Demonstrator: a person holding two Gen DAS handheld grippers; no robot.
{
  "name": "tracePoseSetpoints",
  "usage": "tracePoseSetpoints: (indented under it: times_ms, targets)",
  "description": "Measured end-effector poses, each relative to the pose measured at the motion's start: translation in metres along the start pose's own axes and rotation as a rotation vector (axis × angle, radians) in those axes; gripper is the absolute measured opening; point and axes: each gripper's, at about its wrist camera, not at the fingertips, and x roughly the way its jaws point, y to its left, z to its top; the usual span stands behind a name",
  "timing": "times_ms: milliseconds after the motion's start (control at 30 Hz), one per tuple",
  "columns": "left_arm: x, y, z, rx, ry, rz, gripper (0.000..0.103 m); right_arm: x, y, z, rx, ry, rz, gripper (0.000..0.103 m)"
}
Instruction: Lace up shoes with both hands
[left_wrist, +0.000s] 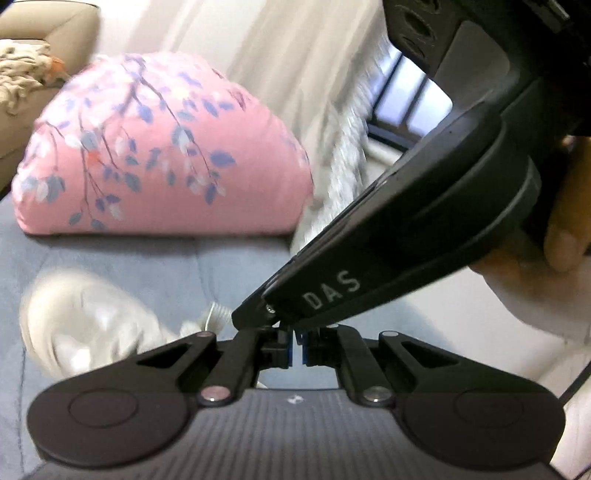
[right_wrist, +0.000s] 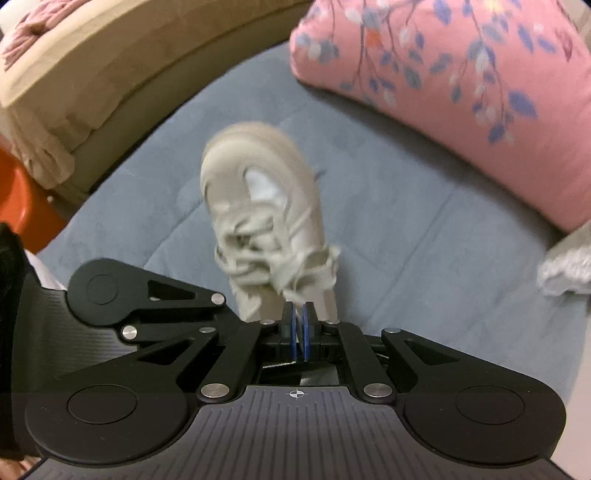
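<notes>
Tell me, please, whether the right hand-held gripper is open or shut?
Shut: in the right wrist view the right hand-held gripper has its blue pads nearly touching. Whether a lace of the beige sneaker sits between them, cannot tell.

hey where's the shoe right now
In the right wrist view the beige shoe lies mid-frame on the grey-blue quilt, just beyond the right tool, with the pink floral pillow behind it to the right.

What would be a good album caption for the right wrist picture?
Right gripper, nearly shut, poised over a beige sneaker with tangled laces on a blue-grey quilt.
</notes>
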Motion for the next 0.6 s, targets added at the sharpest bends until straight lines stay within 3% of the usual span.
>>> tracePoseSetpoints:
  times_ms: [133,167,367,600]
  targets:
    - [-0.001,-0.01,0.024,-0.035,-0.067,-0.047,0.004,-0.021,0.008,0.017,-0.09,-0.017,-0.112,0.005]
    - [-0.002,-0.012,0.031,-0.029,-0.076,-0.065,0.004,-0.027,0.01,0.02,-0.102,-0.021,-0.123,0.001]
    - [-0.016,-0.015,0.067,0.067,-0.129,-0.095,0.004,-0.064,0.017,0.045,-0.12,-0.071,-0.13,0.0]
    - [-0.034,-0.015,0.103,0.16,-0.223,-0.009,0.003,-0.106,0.015,0.061,-0.103,-0.219,-0.126,0.001]
